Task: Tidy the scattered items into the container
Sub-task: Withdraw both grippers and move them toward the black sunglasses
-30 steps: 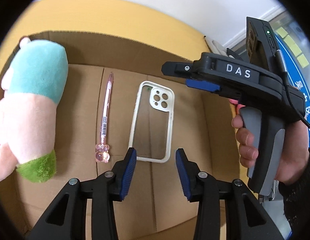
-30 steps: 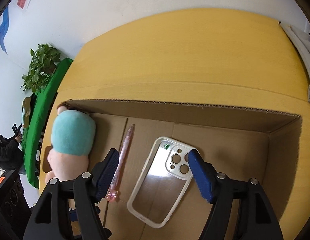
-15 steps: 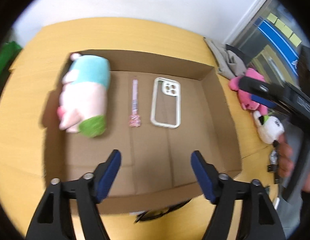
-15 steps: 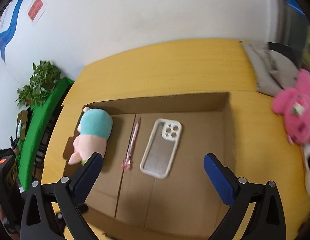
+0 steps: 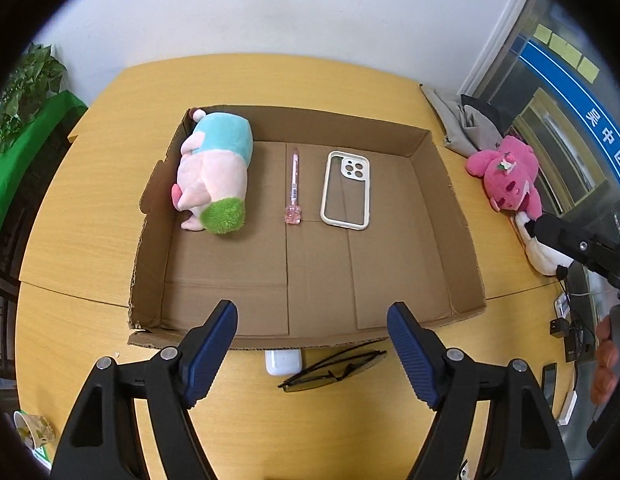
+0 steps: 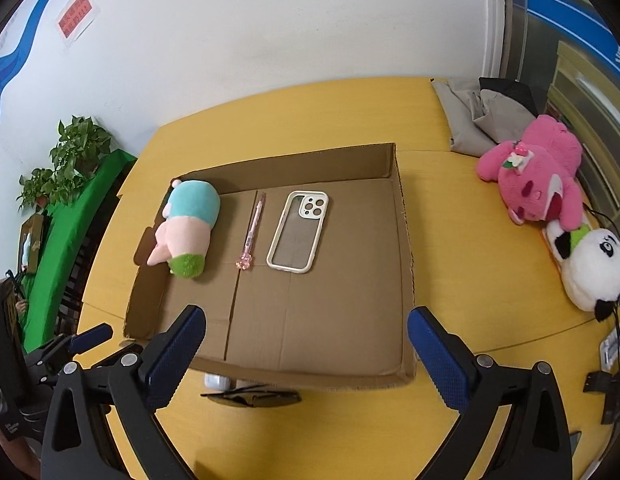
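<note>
A shallow cardboard box (image 5: 461, 216) (image 6: 403, 216) lies on the yellow table. In it lie a pink and teal plush (image 5: 214, 172) (image 6: 188, 232), a pink pen (image 5: 294, 184) (image 6: 252, 234) and a white phone case (image 5: 345, 188) (image 6: 298, 230). On the table by the box's near wall lie a white earbud case (image 5: 283, 361) (image 6: 217, 381) and black glasses (image 5: 333, 368) (image 6: 252, 396). My left gripper (image 5: 311, 354) is open and empty above them. My right gripper (image 6: 306, 354) is open and empty over the box's near wall.
A pink plush (image 5: 509, 176) (image 6: 537, 168) and a panda plush (image 5: 543, 256) (image 6: 593, 268) lie on the table to the right of the box. Grey cloth (image 5: 465, 120) (image 6: 481, 114) lies at the far right corner. A paper cup (image 5: 32, 434) stands near left.
Both grippers have pulled back and up out of the box, from close over the phone case to above its near wall. Both jaws have opened wider.
</note>
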Available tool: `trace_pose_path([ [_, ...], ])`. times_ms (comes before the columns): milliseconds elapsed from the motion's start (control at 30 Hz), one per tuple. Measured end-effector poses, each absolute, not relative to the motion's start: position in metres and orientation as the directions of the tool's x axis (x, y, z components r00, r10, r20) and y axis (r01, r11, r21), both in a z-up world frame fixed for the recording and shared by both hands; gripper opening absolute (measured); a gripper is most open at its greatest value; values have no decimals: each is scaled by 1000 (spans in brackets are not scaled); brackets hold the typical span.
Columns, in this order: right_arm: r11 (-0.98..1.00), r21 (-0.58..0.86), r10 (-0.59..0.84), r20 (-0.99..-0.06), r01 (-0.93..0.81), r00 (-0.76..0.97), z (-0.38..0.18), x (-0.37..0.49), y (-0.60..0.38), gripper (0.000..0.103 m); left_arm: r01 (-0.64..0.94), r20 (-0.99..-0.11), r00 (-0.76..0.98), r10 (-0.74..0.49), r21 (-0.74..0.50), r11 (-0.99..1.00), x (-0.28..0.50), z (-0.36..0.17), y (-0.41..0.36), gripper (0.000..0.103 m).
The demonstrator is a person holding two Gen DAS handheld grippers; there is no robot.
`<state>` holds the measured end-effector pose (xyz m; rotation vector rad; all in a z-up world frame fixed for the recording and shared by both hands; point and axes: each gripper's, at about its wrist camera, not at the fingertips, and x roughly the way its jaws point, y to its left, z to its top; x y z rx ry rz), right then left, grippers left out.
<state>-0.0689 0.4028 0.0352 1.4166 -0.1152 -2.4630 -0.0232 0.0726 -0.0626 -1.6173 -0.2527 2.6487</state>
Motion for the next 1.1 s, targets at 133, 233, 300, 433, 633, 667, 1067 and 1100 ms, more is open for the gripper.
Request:
trace_pose_path([
  [133,-954,196,-284,-829,226,-481,44,-51,401,103,54,-872,-475,115,-159,-986,-17,-57,76,77],
  [233,-954,176,-276,-832,243,-480,47,-41,396,103,53,-868,-483,119,-164,-985,-13,-55,74,77],
  [300,-953,169,-275,-835,253,-477,48,-35,393,102,55,-867,-483,126,-173,-983,-10,-55,72,77],
  [433,-952,157,-269,-840,263,-472,48,-27,388,102,63,-864,-483,141,-195,-979,-4,-55,67,77],
  [633,-949,151,-270,-844,277,-464,47,-24,380,103,75,-852,-507,131,-196,-978,0,-46,58,77],
  [667,-948,151,-271,-844,280,-463,47,-24,379,102,79,-851,-509,127,-193,-978,0,-45,56,77],
  [1067,-926,207,-327,-857,315,-399,9,-20,379,102,45,-891,-419,178,-216,-975,8,-84,35,77],
  [1100,-921,222,-337,-864,319,-374,-2,-16,383,102,35,-896,-404,184,-216,-976,9,-92,34,77],
])
